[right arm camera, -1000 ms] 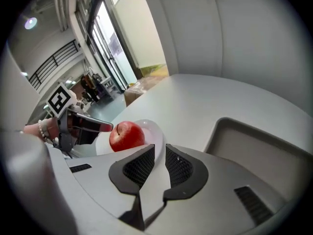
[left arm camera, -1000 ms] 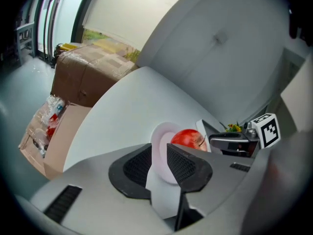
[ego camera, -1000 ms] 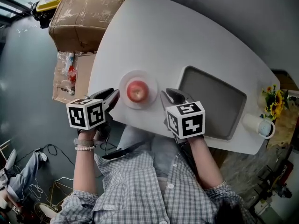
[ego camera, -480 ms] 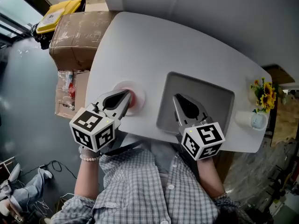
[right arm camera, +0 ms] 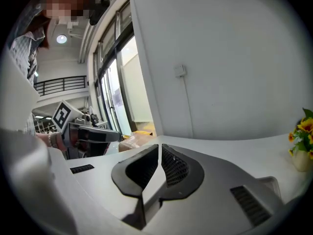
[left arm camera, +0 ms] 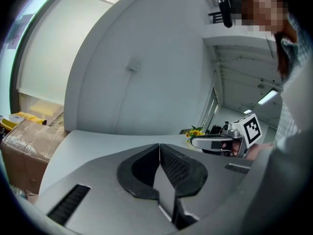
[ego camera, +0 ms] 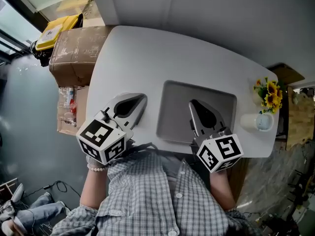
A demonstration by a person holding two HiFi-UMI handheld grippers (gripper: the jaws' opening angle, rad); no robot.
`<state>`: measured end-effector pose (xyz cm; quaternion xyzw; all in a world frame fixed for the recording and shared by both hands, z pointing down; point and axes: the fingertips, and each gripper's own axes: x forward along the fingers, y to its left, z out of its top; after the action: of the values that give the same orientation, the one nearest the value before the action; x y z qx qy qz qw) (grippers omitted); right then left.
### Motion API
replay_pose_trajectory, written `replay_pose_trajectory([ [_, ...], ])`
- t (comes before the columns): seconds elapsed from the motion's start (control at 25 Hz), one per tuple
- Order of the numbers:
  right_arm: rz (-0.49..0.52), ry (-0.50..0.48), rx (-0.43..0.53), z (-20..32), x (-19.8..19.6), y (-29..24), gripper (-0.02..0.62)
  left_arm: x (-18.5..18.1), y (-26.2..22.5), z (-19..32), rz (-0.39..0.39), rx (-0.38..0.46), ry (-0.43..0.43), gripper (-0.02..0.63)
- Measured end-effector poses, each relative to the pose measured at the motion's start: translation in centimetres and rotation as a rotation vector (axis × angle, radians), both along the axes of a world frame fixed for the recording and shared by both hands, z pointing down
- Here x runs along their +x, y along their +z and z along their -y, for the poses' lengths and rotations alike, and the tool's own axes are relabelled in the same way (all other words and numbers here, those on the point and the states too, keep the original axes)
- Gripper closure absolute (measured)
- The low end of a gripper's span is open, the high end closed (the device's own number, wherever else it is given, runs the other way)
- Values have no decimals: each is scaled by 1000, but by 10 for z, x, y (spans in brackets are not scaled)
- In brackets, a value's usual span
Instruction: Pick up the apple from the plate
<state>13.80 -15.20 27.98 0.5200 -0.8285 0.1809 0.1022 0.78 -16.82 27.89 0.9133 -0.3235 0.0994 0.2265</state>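
Neither the apple nor its plate shows in any view; in the head view the left gripper (ego camera: 141,97) covers the spot on the white table (ego camera: 162,53) where they lay. Its jaws are pressed together with nothing between them, as the left gripper view (left arm camera: 159,146) confirms. The right gripper (ego camera: 192,103) hangs over the grey tray (ego camera: 174,107), also shut and empty, which the right gripper view (right arm camera: 160,147) bears out. Each gripper sees the other: the right gripper (left arm camera: 215,142) beside the left's jaws, the left gripper (right arm camera: 95,135) beside the right's.
A cardboard box (ego camera: 74,48) with a yellow item (ego camera: 56,27) behind it stands off the table's left edge. Yellow flowers (ego camera: 268,93) and a white mug (ego camera: 258,122) sit at the table's right end. A wall runs behind the table.
The left gripper moved up and right over the plate, hiding the apple and plate. The right gripper moved forward over the grey tray. Both stayed shut.
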Motion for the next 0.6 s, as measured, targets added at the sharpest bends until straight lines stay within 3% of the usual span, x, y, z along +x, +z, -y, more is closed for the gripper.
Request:
replay_pose_trajectory([
  [0.24, -2, 0, 54, 0, 3, -12, 561, 7, -4, -1, -10, 4, 8, 592],
  [0.6, -12, -18, 47, -4, -5, -10, 565, 5, 3, -8, -14, -8, 1, 592],
])
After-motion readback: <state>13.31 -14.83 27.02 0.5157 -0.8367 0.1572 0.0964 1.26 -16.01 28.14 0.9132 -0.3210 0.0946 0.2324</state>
